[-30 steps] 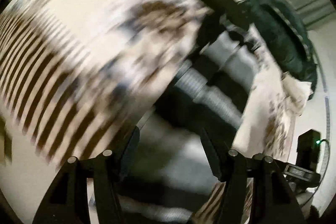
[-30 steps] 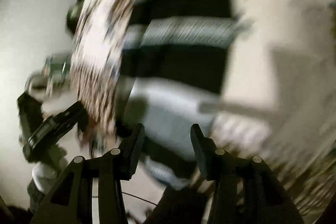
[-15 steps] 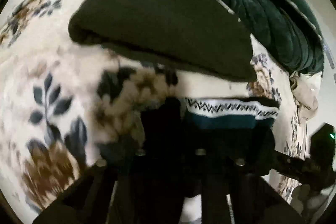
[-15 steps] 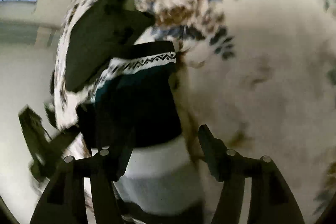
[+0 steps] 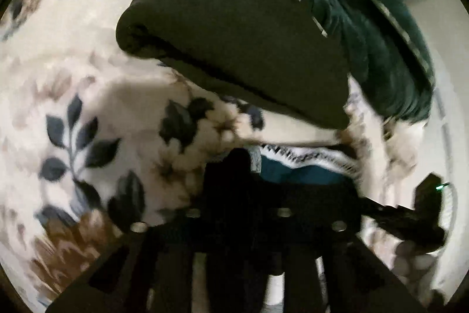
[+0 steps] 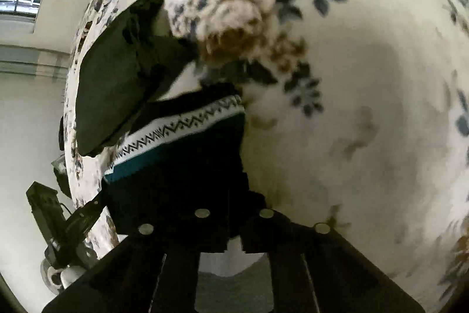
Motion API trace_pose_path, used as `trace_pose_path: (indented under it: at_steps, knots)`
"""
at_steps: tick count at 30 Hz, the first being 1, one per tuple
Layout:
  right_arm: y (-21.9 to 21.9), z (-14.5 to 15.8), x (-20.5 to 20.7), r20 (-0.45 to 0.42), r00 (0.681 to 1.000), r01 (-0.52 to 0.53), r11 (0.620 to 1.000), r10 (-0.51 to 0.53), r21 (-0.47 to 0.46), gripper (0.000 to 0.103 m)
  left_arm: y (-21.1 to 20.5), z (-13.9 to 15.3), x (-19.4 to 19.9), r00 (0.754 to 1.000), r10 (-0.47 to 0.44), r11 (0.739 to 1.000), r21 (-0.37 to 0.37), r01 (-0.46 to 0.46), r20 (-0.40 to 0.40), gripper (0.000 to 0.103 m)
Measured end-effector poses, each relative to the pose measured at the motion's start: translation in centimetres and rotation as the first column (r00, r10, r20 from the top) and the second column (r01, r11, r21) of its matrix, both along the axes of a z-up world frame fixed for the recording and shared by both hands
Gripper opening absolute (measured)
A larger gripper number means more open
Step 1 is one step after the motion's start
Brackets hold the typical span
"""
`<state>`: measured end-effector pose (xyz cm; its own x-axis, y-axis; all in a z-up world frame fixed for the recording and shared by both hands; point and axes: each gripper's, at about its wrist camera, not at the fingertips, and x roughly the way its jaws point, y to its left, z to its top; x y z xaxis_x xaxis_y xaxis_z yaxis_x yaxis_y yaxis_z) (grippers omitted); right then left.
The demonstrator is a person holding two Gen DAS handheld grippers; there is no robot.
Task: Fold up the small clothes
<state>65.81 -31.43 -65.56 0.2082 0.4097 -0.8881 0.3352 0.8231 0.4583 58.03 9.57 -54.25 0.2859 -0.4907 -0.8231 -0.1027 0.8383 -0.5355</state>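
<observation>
The left tongs (image 5: pixel 249 181) point steeply down at the bed. Their dark fingers merge with the dark cloth beneath them. The jaws have just been opening a little and stand narrow, with cloth in front of them, but I cannot tell whether the pads grip it. The right tongs (image 6: pixel 234 204) have just been closing. They stand nearly together on the black right-hand edge of the striped knit garment (image 6: pixel 176 131), and pale cloth shows below, between the fingers.

The garment lies on the floral blanket (image 6: pixel 351 78), spanning from one pair of tongs to the other. The step in hand looks like laying a fold flat. To do it well, both corners should come down level, with the edge between them held taut so the bands stay straight. The tongs should let go only once the cloth rests on the blanket, then draw straight back so the layer is not dragged.

The garment's bands run side to side between the tongs. Its black hem and white zigzag band point away from the holder and its pale part lies nearest. The near end is hidden, so the long axis is uncertain; it seems to run crosswise.

Just beyond the far edge is a folded dark garment (image 5: pixel 234 28), close by or touching. Farther off lies a green quilted cover (image 5: pixel 381 49).
</observation>
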Motion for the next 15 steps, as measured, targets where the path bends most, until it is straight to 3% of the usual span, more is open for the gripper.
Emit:
trace_pose_path:
  at_steps: [1, 2, 4, 5, 6, 7, 8, 10, 14, 15]
  knots:
    - [-0.2, 0.2, 0.4, 0.014, 1.0, 0.018, 1.0, -0.017, -0.001, 0.039, 0.1, 0.1, 0.0, 1.0, 0.012, 1.0, -0.007, -0.012, 0.005, 0.025]
    - [-1.4, 0.3, 0.2, 0.02, 0.999, 0.039, 0.999, -0.039, 0.008, 0.061, -0.1, -0.1, 0.2, 1.0, -0.001, 1.0, -0.009, 0.001, -0.004, 0.026]
    - [-1.9, -0.8, 0.9, -0.001, 0.997, 0.074, 0.995, -0.074, 0.06, 0.064, -1.0, -0.7, 1.1, 1.0, -0.018, 1.0, 0.011, 0.018, -0.007, 0.023]
    - [-1.8, -1.8, 1.5, -0.04, 0.996, 0.08, 0.993, -0.077, 0.088, 0.063, -1.4, -0.6, 1.4, 0.999, -0.033, 0.999, 0.026, 0.033, 0.015, 0.013]
    - [-1.5, -2.6, 2.0, -0.042, 0.996, 0.082, 0.988, -0.078, 0.132, 0.038, -2.0, -0.5, 1.8, 0.998, -0.056, 0.997, 0.059, 0.054, 0.037, 0.008]
    - [-1.2, -2.5, 2.4, -0.013, 0.998, 0.069, 0.988, -0.068, 0.139, 0.005, -2.3, -0.3, 2.0, 0.995, -0.08, 0.992, 0.099, 0.075, 0.057, 0.008]
    - [-1.1, -2.2, 2.7, 0.004, 0.998, 0.067, 0.993, -0.068, 0.093, 0.003, -2.1, -0.3, 2.2, 0.994, -0.087, 0.989, 0.125, 0.078, 0.064, 0.008]
    - [-1.2, -1.5, 3.3, 0.045, 0.996, 0.075, 0.997, -0.076, 0.013, 0.003, -1.0, -1.7, 2.7, 0.997, -0.077, 0.991, 0.109, 0.074, 0.024, 0.008]
    - [-1.1, -2.9, 3.6, 0.007, 0.998, 0.059, 0.998, -0.059, -0.018, 0.003, -1.2, -1.6, 2.7, 0.995, -0.1, 0.988, 0.12, 0.098, 0.011, 0.012]
    - [-1.0, -2.6, 3.6, 0.014, 0.999, 0.05, 0.998, -0.049, -0.034, 0.004, -1.0, -0.7, 2.4, 0.995, -0.096, 0.992, 0.087, 0.094, 0.011, 0.013]
